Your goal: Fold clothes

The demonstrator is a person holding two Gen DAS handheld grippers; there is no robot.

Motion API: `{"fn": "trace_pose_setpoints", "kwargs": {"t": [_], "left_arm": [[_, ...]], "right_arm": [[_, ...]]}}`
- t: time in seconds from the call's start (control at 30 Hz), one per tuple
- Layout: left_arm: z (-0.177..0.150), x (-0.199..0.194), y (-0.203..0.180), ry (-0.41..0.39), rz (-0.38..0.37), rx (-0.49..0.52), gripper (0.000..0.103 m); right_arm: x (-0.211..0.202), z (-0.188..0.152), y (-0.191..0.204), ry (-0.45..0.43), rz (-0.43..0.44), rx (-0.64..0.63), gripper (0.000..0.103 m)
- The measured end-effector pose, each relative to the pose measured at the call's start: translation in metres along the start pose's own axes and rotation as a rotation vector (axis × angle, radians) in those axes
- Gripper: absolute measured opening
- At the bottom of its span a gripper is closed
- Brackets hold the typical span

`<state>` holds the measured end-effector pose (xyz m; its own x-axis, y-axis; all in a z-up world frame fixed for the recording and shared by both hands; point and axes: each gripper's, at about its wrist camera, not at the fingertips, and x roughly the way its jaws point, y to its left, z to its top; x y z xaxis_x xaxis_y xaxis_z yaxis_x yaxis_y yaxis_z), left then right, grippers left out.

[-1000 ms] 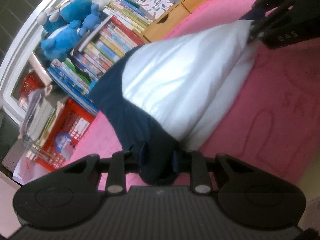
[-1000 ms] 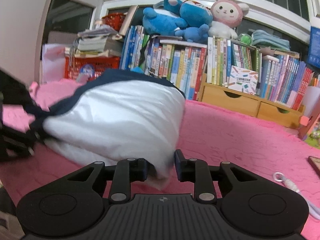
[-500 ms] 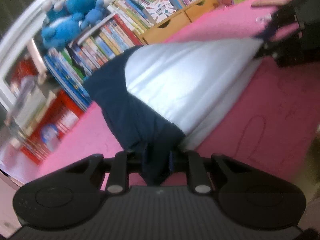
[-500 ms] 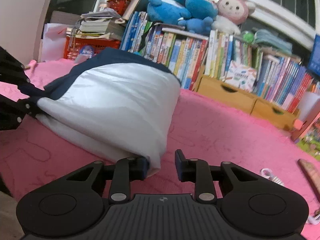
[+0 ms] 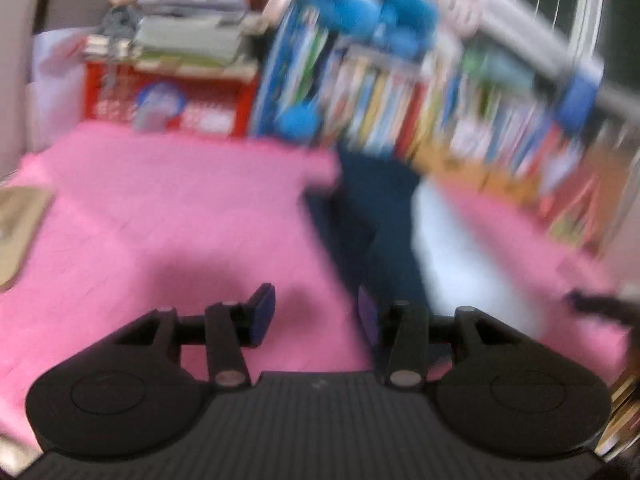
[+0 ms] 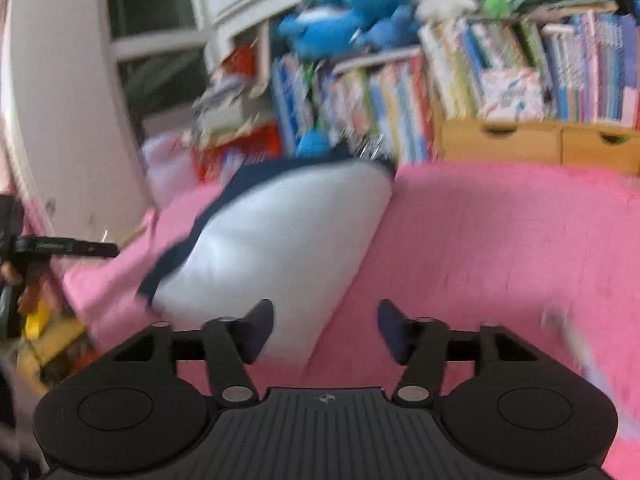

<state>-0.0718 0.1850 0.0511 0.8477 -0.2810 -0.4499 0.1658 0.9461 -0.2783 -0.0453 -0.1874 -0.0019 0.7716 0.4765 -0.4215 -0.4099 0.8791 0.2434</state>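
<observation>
One garment (image 6: 276, 236), two wooden drawers (image 6: 500, 142)

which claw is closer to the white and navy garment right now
Right, as far as the blurred frames show. The right claw, jaws opening, has the garment just beyond its left finger. The left claw, jaws also opening, sits over bare pink cover, the garment off to its right.

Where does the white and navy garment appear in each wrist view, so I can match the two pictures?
Left wrist: white and navy garment right of centre, blurred, on the pink cover.
Right wrist: garment left of centre, ahead of the fingers.
Shared landmark: blue plush toys above the books.
</observation>
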Motion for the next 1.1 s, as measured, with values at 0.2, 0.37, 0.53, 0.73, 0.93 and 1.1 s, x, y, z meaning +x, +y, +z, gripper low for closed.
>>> {"fn": "trace_pose_setpoints", "kwargs": {"t": [0.2, 0.37, 0.53, 0.73, 0.93, 1.1], "left_arm": [[0.021, 0.059, -0.064, -0.083, -0.127, 0.168, 0.045], [-0.013, 0.120, -0.088, 0.059, 0.090, 0.344, 0.048], [-0.020, 0.095, -0.060, 0.105, 0.064, 0.220, 0.050], [0.058, 0.088, -0.048, 0.010, -0.053, 0.048, 0.058], [0.130, 0.181, -0.050, 0.059, -0.101, -0.094, 0.076], [0.149, 0.269, -0.059, 0.293, -0.082, -0.161, 0.076]], "right_arm": [[0.064, 0.025, 0.057, -0.017, -0.024, -0.172, 0.054], [0.090, 0.004, 0.079, 0.110, -0.054, -0.365, 0.054], [0.070, 0.026, 0.061, 0.098, 0.004, -0.363, 0.059], [0.140, 0.088, -0.003, 0.036, -0.009, -0.035, 0.064], [0.188, 0.079, -0.058, 0.057, 0.094, 0.282, 0.043], [0.185, 0.071, -0.059, 0.050, 0.099, 0.244, 0.043]]}}
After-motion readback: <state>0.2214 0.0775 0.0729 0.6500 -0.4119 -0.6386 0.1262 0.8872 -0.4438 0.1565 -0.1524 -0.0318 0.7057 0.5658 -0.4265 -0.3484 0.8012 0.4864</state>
